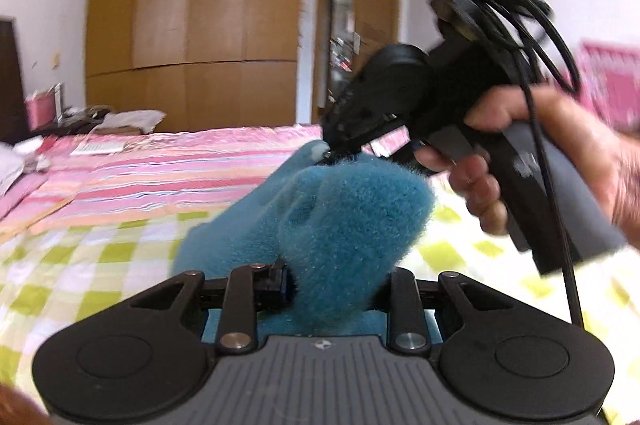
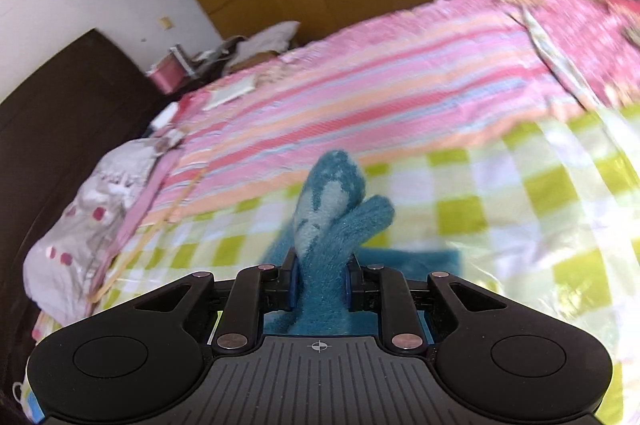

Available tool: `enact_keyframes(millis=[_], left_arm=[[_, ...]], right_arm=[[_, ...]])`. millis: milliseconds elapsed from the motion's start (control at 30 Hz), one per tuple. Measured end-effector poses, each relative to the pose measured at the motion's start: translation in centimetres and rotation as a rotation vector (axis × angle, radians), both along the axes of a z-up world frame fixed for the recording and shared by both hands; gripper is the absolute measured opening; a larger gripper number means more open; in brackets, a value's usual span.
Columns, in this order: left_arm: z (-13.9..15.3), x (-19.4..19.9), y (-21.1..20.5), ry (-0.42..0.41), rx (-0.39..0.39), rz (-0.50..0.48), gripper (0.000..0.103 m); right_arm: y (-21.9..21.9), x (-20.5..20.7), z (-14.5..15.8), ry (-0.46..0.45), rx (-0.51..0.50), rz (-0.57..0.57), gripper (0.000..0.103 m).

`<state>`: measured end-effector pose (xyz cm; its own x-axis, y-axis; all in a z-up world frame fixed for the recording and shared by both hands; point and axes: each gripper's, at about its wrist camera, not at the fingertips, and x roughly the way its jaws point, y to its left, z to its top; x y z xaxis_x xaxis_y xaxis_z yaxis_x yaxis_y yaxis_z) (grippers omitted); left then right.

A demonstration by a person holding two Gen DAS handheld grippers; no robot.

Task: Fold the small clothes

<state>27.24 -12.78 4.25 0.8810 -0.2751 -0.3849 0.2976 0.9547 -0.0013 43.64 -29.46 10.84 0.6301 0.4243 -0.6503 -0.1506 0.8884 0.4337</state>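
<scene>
Behind it all stands a wooden wardrobe [image 1: 192, 17], and below lies a green-checked sheet [image 2: 520, 193]. Left gripper [image 1: 340, 285] has its jaws pinched tight on the fuzzy teal garment [image 1: 352, 217], lifted off the bed. Right gripper [image 2: 320, 285] is clamped on the same cloth, up at its far end!

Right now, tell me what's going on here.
A person is handling a fuzzy teal sock with two handheld tongs above a bed. The left tongs are clamped on one end of it, and the right tongs grip another part; the person's right hand shows holding that tool. The sock hangs lifted between them, over the green checked sheet. A pink striped blanket lies farther back. No finished fold shows yet.
</scene>
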Motion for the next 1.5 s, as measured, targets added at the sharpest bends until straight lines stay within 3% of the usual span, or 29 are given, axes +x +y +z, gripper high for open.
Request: enact_keyframes(millis=[167, 300, 500, 667, 800, 933, 1100, 1167, 1233, 1267, 1400, 1500], left_arm=[[-3.8, -0.7, -3.3, 0.033, 0.18, -0.061, 0.033], [-5.0, -1.3, -4.2, 0.044, 0.221, -0.073, 0.033], [-3.9, -1.7, -3.4, 0.06, 0.183, -0.078, 0.037], [-3.0, -4.0, -1.8, 0.082, 0.113, -0.108, 0.04], [-2.1, -5.3, -0.3, 0.098, 0.06, -0.113, 0.041], [-1.6, -5.1, 1.3, 0.106, 0.044, -0.102, 0.044], [-1.5, -5.4, 2.6, 0.112, 0.041, -0.083, 0.045], [-1.4, -5.2, 3.0, 0.119, 0.014, -0.072, 0.045], [-1.2, -4.8, 3.5, 0.114, -0.003, -0.049, 0.045], [-1.1, -4.8, 3.6, 0.107, -0.004, -0.038, 0.045], [-0.5, -4.0, 4.9, 0.089, -0.039, -0.003, 0.047], [-1.3, -1.8, 5.0, 0.108, -0.043, 0.048, 0.048]], right_arm=[[-3.2, -0.1, -5.4, 0.106, 0.025, -0.047, 0.02], [-4.5, -0.7, -6.8, 0.108, 0.076, -0.056, 0.023], [-4.9, -3.0, -4.6, 0.046, 0.017, -0.062, 0.028], [-4.2, -7.3, -1.0, -0.067, -0.023, -0.01, 0.029], [-3.2, -9.7, -0.6, -0.026, -0.003, 0.06, 0.03], [-3.1, -11.1, -2.3, 0.081, 0.047, 0.106, 0.034], [-3.2, -12.5, -2.9, 0.105, 0.109, 0.166, 0.038], [-2.8, -12.8, -3.1, 0.096, 0.089, 0.183, 0.038], [-2.5, -13.0, -3.4, 0.098, 0.049, 0.191, 0.029], [-2.6, -13.0, -3.7, 0.11, 0.047, 0.186, 0.013], [-4.5, -14.7, -5.1, 0.101, -0.005, 0.118, 0.007], [-5.7, -14.6, -7.5, 0.156, 0.0, 0.046, 0.007]])
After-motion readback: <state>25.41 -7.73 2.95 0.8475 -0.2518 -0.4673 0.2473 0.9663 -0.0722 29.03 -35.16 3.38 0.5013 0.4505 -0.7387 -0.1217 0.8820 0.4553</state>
